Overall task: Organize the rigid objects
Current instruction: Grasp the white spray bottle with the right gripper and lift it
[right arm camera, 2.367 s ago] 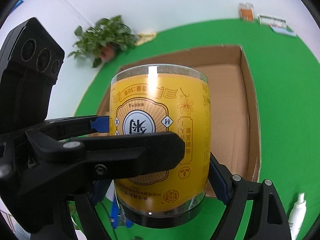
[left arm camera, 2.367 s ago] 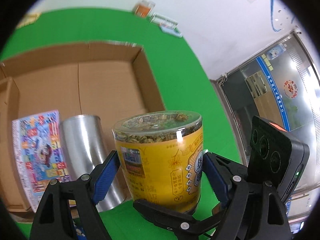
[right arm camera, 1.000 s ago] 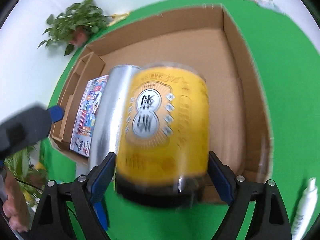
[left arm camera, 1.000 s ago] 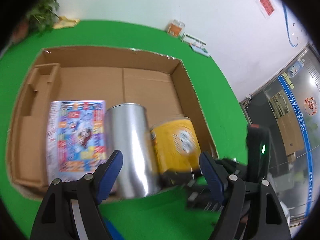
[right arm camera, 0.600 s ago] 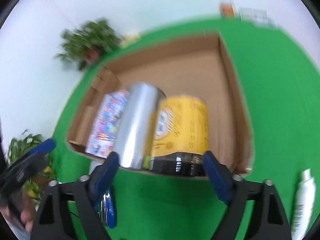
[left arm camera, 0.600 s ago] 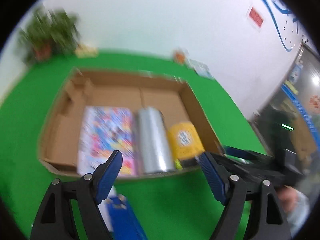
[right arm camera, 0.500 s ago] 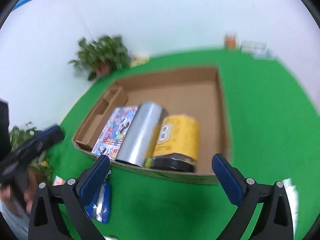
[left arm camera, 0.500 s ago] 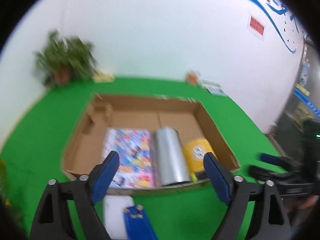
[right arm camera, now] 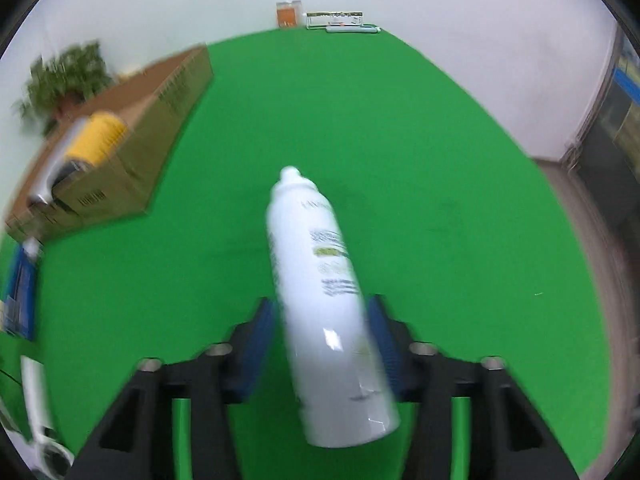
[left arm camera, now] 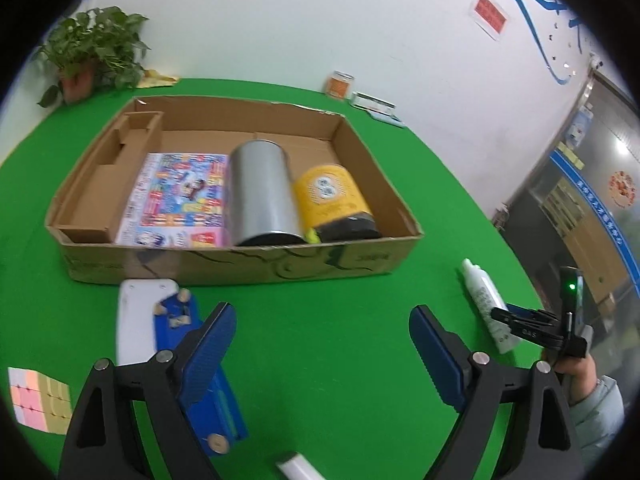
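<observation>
Green felt surface [left arm camera: 320,320] carries everything. Right tool [right arm camera: 320,344]: jaws have just been closing, blue pads now either side of a white spray bottle [right arm camera: 320,300] lying on the felt w/ nozzle pointing away; motion blur, can't tell if pads press yet. Left tool [left arm camera: 320,344]: jaws wide, nothing between, hovering over bare felt. Just beside its left finger: blue flat device [left arm camera: 200,380]. Beyond: brown cardboard box [left arm camera: 240,264] holding colourful booklet [left arm camera: 176,196], silver metal cylinder [left arm camera: 260,196] & yellow round canister [left arm camera: 332,196], side by side.
</observation>
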Demonstrator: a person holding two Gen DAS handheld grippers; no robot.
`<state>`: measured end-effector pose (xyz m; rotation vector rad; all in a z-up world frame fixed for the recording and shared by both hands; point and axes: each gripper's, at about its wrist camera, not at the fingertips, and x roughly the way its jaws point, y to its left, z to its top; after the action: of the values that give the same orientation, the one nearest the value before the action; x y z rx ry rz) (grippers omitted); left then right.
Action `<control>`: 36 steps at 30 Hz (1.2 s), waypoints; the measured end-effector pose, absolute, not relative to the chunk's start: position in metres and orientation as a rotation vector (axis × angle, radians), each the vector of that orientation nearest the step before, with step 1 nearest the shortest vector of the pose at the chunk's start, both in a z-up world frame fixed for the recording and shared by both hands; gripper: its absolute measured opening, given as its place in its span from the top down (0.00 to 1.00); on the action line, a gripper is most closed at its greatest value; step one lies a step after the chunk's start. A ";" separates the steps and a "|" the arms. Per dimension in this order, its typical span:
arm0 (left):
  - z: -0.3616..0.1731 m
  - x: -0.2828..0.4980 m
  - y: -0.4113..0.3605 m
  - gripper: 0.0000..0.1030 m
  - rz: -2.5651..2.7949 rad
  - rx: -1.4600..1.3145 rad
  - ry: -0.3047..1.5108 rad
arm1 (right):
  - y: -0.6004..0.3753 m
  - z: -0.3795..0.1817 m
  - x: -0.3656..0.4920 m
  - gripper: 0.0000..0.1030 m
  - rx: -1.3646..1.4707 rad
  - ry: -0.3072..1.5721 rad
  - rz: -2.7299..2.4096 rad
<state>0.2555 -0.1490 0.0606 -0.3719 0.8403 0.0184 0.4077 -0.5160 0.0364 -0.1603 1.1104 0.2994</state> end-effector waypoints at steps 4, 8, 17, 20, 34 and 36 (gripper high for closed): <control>0.054 0.250 -0.166 0.14 -0.034 -0.369 0.867 | -0.501 0.040 0.388 0.63 -0.301 1.075 0.281; 0.043 0.258 -0.178 0.14 -0.093 -0.399 0.911 | -0.461 0.045 0.357 0.65 -0.474 0.999 0.295; -0.005 0.296 -0.188 0.14 -0.266 -0.564 1.095 | -0.425 0.075 0.324 0.17 -0.134 1.043 0.652; -0.017 0.310 -0.191 0.14 -0.301 -0.601 1.132 | -0.407 0.062 0.330 0.18 -0.120 1.080 0.646; -0.055 0.322 -0.200 0.54 -0.286 -0.636 1.318 | -0.332 0.015 0.309 0.59 -0.122 1.218 0.677; -0.049 0.317 -0.201 0.55 -0.295 -0.628 1.293 | -0.330 0.019 0.302 0.59 -0.136 1.188 0.664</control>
<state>0.3172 -0.2010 -0.0487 -0.6282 1.2931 -0.2955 0.3020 -0.3303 0.0190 -0.1360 1.1881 0.6642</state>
